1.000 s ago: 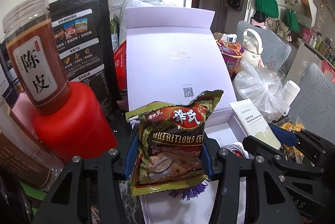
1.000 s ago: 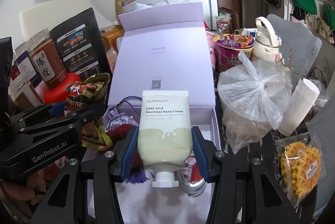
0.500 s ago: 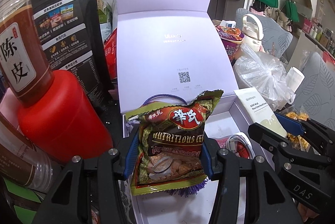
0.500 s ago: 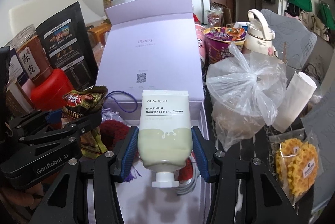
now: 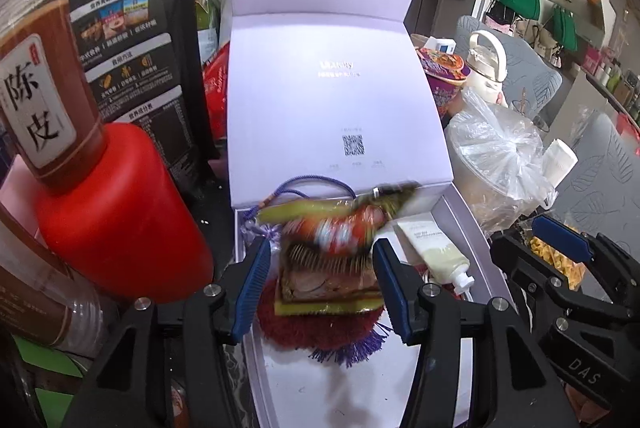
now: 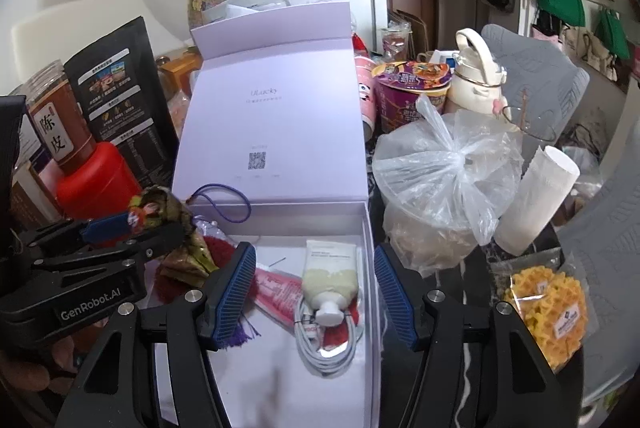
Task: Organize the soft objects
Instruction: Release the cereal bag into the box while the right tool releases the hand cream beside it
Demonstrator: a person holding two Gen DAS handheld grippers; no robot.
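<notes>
Right wrist view: a lilac box (image 6: 276, 228) stands open on the cluttered surface, its lid (image 6: 272, 116) tilted back, with a knotted clear plastic bag (image 6: 448, 180) just to its right and a red-capped jar (image 6: 86, 184) to its left. Inside the box a cream hand cream tube (image 6: 330, 276) lies cap toward the camera on a coiled white cable (image 6: 328, 344), beside a pink sachet (image 6: 276, 292). The right gripper (image 6: 316, 292) hangs over the tube; its fingers have just been opening and now stand clear of it on both sides. In the left wrist view, the left gripper (image 5: 320, 284) has its fingers just opening too, and the blurred cereal snack packet (image 5: 332, 256) sits between them, apparently free of the pads, over a dark red tasselled pouch (image 5: 320, 332) on the box floor.
</notes>
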